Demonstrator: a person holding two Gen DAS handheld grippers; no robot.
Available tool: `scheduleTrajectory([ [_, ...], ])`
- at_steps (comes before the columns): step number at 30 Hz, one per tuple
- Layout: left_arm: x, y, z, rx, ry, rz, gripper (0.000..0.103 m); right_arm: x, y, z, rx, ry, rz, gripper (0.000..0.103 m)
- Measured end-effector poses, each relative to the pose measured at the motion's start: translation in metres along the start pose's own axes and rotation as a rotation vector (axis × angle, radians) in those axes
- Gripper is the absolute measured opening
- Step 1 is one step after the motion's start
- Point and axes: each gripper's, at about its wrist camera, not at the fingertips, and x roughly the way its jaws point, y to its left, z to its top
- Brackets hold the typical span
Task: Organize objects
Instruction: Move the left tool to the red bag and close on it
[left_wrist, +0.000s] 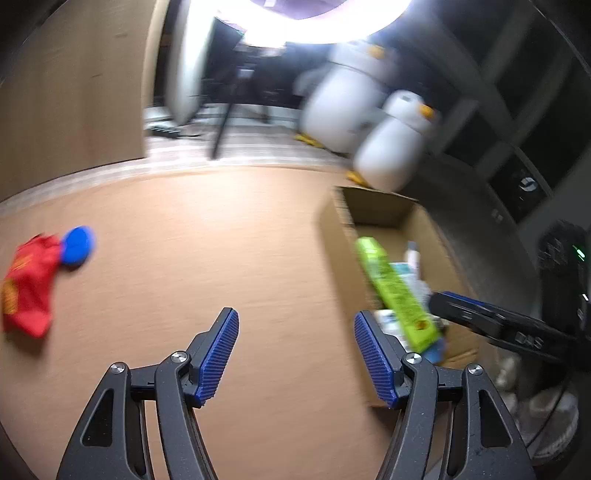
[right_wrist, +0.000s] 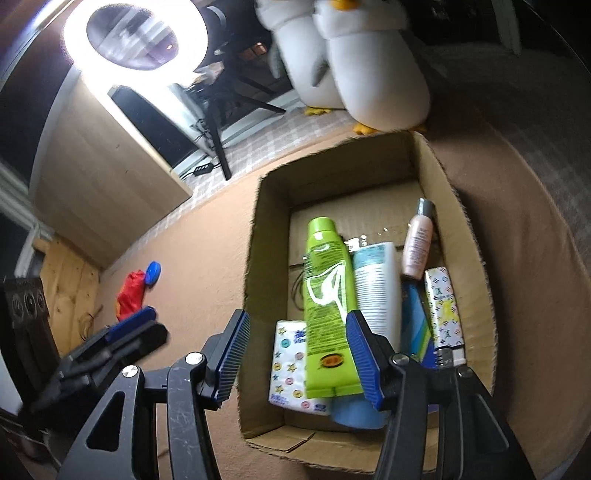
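Note:
My left gripper hangs open over bare brown carpet with nothing between its blue pads. To its left lie a red cloth and a blue disc, touching each other. At the right stands an open cardboard box holding a green tube. My right gripper is open above the near end of the box. The green tube lies below it on a tissue pack, and the pads do not press on it. A white bottle, a pink bottle and a patterned lighter lie beside it.
Two plush penguins stand just behind the box. A ring light on a black tripod and a wooden cabinet stand at the back left. The red cloth and blue disc lie on open carpet.

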Motion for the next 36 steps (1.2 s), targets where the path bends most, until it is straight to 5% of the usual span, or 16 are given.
scheduleTrajectory([
  [10, -0.057, 0.154, 0.006, -0.198, -0.058, 0.196, 0.075, 0.003, 0.076, -0.033, -0.207, -0.053, -0.063, 0.060],
  [20, -0.069, 0.268, 0.041, -0.300, -0.061, 0.304, 0.075, 0.024, 0.091, -0.066, -0.126, -0.038, -0.009, 0.061],
  [36, 0.008, 0.337, 0.065, -0.407, 0.057, 0.272, 0.073, 0.005, 0.086, -0.105, -0.043, -0.056, -0.035, 0.064],
])
